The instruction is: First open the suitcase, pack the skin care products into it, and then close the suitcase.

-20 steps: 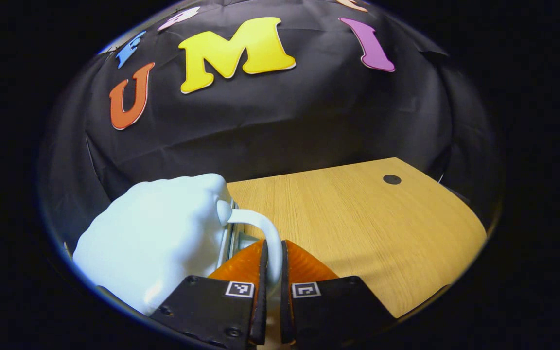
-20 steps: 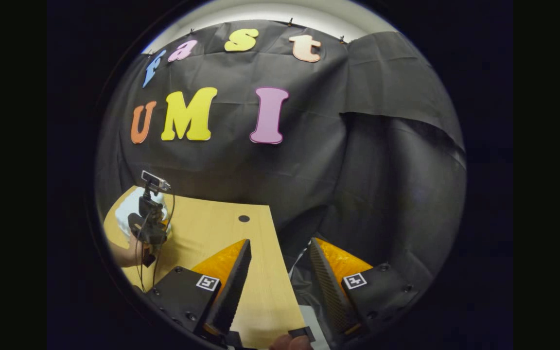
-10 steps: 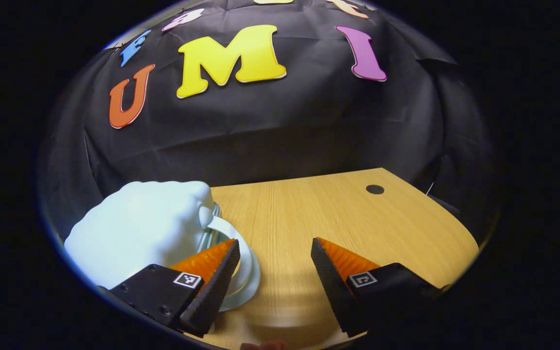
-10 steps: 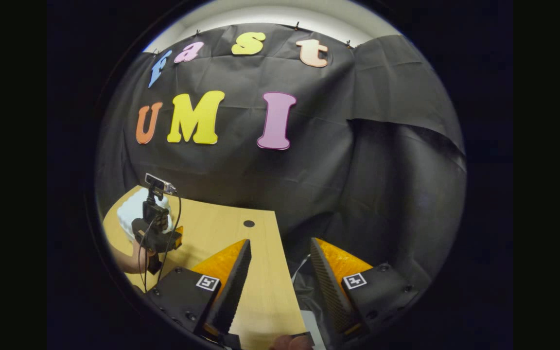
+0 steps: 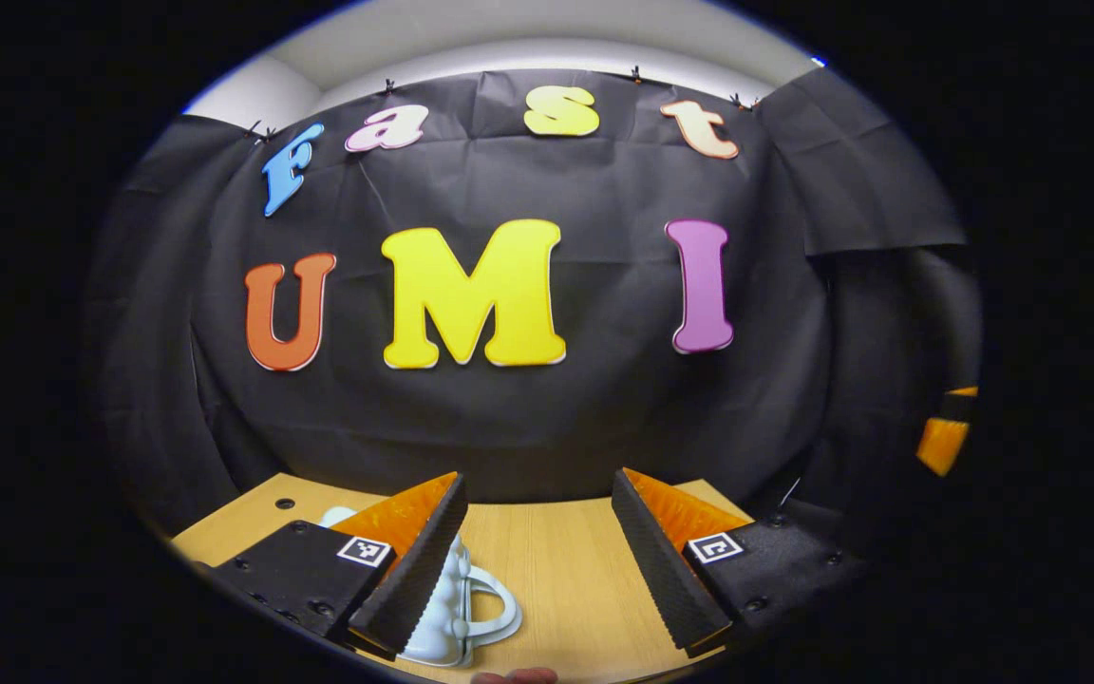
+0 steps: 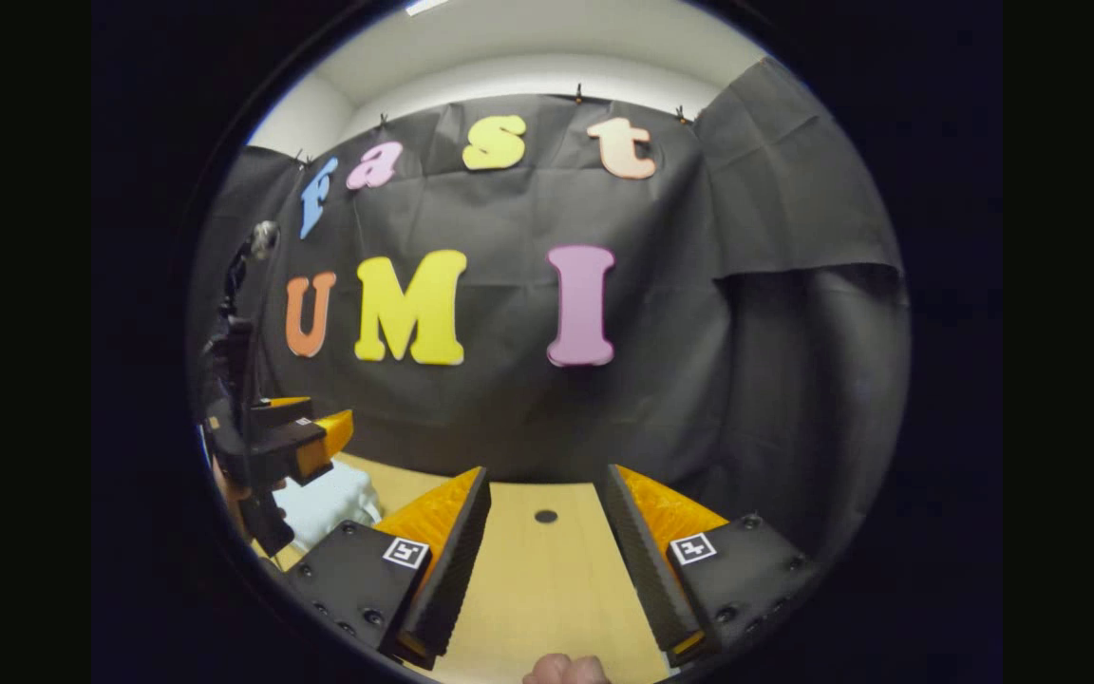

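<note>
Wood-grain table lies beneath both grippers. Left gripper hangs above it with jaws spread wide, holding nothing; the pale blue suitcase, closed, rests on the table just behind its left finger, handle turned toward the gap. Right gripper, likewise wide and empty, hangs over bare table well to the suitcase's right, near a dark round hole.

Wooden table, light oak grain, extending to the black cloth wall at the far side. A round dark cable hole lies in the tabletop near its far edge.
</note>
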Available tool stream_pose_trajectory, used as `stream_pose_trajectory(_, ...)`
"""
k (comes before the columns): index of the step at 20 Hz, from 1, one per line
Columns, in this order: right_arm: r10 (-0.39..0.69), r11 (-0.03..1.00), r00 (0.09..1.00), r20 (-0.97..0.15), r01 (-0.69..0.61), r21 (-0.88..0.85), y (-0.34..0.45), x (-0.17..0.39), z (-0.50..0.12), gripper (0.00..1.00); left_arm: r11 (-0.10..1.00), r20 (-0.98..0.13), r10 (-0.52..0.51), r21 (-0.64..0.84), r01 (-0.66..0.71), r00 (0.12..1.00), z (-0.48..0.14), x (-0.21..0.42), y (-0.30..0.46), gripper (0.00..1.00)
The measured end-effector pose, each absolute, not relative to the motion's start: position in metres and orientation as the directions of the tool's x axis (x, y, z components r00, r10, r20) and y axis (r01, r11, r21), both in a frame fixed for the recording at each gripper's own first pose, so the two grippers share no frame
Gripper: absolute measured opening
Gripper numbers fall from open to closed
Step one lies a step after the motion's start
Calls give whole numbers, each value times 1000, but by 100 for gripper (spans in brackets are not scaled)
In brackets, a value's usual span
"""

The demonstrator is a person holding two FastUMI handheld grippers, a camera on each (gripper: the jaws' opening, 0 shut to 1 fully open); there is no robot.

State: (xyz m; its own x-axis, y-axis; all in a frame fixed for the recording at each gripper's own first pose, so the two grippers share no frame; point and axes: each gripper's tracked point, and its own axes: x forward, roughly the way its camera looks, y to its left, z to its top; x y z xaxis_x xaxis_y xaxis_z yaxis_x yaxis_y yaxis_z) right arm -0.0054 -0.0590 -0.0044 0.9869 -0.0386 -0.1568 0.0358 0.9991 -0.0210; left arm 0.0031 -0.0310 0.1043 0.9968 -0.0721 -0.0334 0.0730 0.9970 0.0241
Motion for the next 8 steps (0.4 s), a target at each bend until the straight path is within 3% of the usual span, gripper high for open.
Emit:
stream_pose_trajectory(3,-51,998,997,-57,49,-26,-40,11,26,74,998,-16,-59,-6,59,998,130,-24,-21,97)
stream_pose_trajectory(8,-27,999,999,-27,27,-21,-8,9,35,73,998,-21,-34,-58,33,999,138,-44,-4,97)
